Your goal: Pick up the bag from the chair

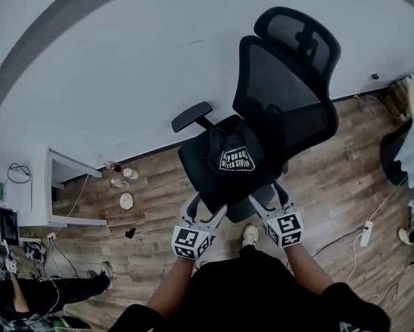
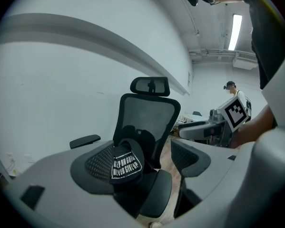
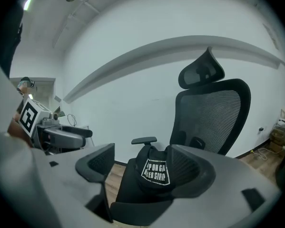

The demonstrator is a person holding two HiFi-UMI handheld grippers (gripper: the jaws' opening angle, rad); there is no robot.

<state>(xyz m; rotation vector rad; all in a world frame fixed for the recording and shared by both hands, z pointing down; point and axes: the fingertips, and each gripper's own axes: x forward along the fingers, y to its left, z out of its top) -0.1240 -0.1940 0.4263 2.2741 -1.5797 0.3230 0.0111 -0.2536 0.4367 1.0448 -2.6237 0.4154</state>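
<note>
The task is at its start, with nothing yet accomplished; the black bag (image 1: 231,159), marked by a white-lettered patch, still lies on the seat of the office chair (image 1: 289,95), slumped toward the backrest and resting where it has to be lifted from; in the head view the left gripper (image 1: 203,213) sits at about 7 o'clock from the bag and the right gripper (image 1: 271,198) at about 5 o'clock, both near the seat's front edge and short of the bag itself; whether either touches the seat cushion cannot be told; in the left gripper view the left gripper (image 2: 147,170) has its jaws spread wide with nothing between them, and the bag (image 2: 125,163) shows beyond the gap, toward 9 o'clock of it; in the right gripper view the right gripper (image 3: 142,167) likewise has its jaws wide apart and empty, and the bag (image 3: 156,171) shows past them toward 3 o'clock of the gap; so both tools look aimed at the bag from the front, one on each side; by this reading the whole of the work is left: the approach has to be closed, at least one pair of jaws must shut on the soft fabric, perhaps on a fold or a strap, and the bag must then be raised clear of the seat.
</note>
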